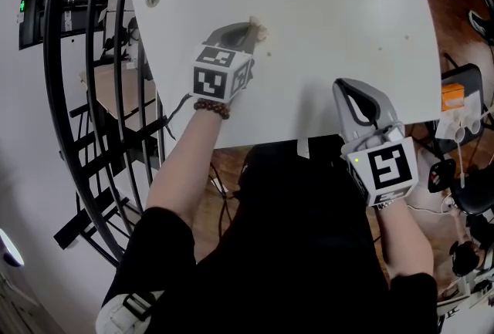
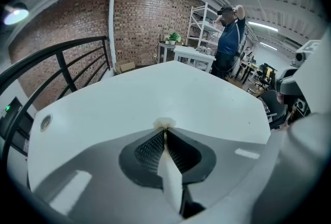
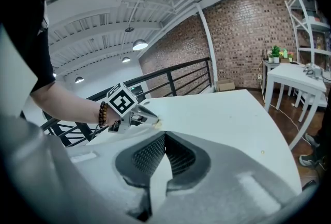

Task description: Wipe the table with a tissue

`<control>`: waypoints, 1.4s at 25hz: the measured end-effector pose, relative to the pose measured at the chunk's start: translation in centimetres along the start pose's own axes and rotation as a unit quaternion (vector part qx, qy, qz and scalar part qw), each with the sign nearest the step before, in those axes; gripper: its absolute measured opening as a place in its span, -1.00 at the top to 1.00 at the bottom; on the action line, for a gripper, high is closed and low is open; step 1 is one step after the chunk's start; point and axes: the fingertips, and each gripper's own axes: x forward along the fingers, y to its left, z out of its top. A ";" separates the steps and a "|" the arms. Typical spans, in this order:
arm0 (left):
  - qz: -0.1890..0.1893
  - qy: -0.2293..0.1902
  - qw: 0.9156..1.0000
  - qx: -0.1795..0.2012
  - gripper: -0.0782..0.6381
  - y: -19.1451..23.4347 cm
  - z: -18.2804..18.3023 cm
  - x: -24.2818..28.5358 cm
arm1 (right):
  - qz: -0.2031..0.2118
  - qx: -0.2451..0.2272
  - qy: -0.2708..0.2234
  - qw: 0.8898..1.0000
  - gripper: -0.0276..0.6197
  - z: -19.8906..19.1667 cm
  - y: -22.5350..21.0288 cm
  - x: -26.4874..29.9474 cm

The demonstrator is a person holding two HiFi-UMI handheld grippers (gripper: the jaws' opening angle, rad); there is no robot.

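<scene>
Head view: the left gripper (image 1: 248, 28) reaches across the white desk (image 1: 340, 24) in the upper middle of the frame. A small wad of tissue (image 1: 260, 32) is pinched at its tip and held low at the surface, apparently so it can serve as a wiper; actual contact is hard to judge. The right gripper (image 1: 345, 87) hangs idle over the desk's near edge at lower right, probably kept clear of the wiping path.

Left gripper view: the fingers (image 2: 147, 151) are clamped on the tissue, which pokes out past their tips at centre frame. Beyond lie bare, pale desktop, a brick wall (image 2: 150, 16) and a person (image 2: 230, 36) standing at upper right.

Right gripper view: its fingers (image 3: 150, 158) are closed together with nothing between them. The other gripper and its tissue show at centre left, with a black railing (image 3: 176, 80) behind.
</scene>
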 end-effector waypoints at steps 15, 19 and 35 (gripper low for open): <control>-0.030 0.041 0.999 -0.018 0.69 -2.8 -4.3 -1.6 | 0.003 -0.006 0.005 1.000 0.94 0.0 0.3 0.3; -0.035 0.054 0.998 -0.019 0.69 -3.4 -5.3 -1.4 | 0.009 -0.009 0.001 1.000 0.94 0.2 0.5 0.3; -0.045 0.061 0.997 -0.028 0.69 -5.9 -5.7 0.4 | 0.010 -0.007 0.001 1.000 0.94 -0.2 -0.4 -0.2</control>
